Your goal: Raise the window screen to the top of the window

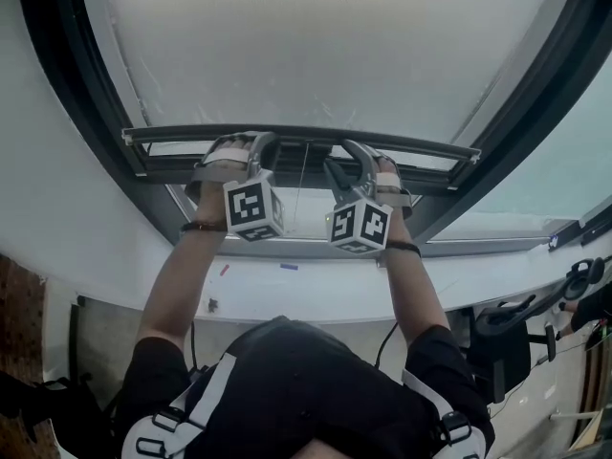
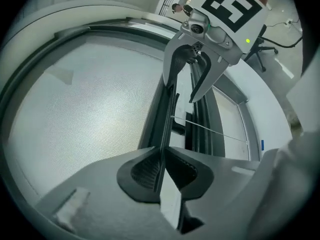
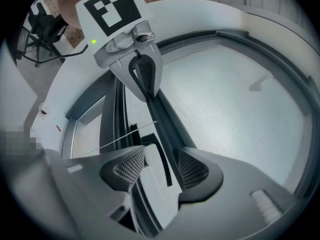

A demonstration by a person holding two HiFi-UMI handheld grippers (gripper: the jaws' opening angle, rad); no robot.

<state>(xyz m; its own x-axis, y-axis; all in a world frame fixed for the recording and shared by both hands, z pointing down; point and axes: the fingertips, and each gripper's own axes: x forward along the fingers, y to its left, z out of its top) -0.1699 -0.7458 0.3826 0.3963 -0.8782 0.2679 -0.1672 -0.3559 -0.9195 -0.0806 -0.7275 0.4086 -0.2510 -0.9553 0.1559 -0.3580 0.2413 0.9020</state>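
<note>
A person stood at a window, arms stretched forward, a hand-held gripper in each hand. The window screen (image 1: 335,36) was a fine, pale grey woven mesh, translucent and evenly grained, and it filled the opening inside a thick, dark, smooth window frame (image 1: 57,75). Along the mesh's lower edge ran a slim, straight, dark grey bottom bar (image 1: 306,134) with a thin raised lip. The bar sat low in the window, a little above the glossy white sill (image 1: 316,285), with a narrow strip of bare glass showing beneath it. A thin pale cord (image 2: 210,131) crossed that gap. The left gripper (image 2: 162,156), made of matte grey moulded plastic with ribbed black pads, had its jaws pinched narrowly together on the bar's thin lip. The right gripper (image 3: 160,166), just beside it on the same bar, had its curved jaws standing apart, straddling the bar; its grid-textured pads were not both pressing on it. Each gripper carried a white cube printed with bold black square markers, the left cube (image 1: 253,208) and the right cube (image 1: 360,226) sitting near each other above the person's wrists.
</note>
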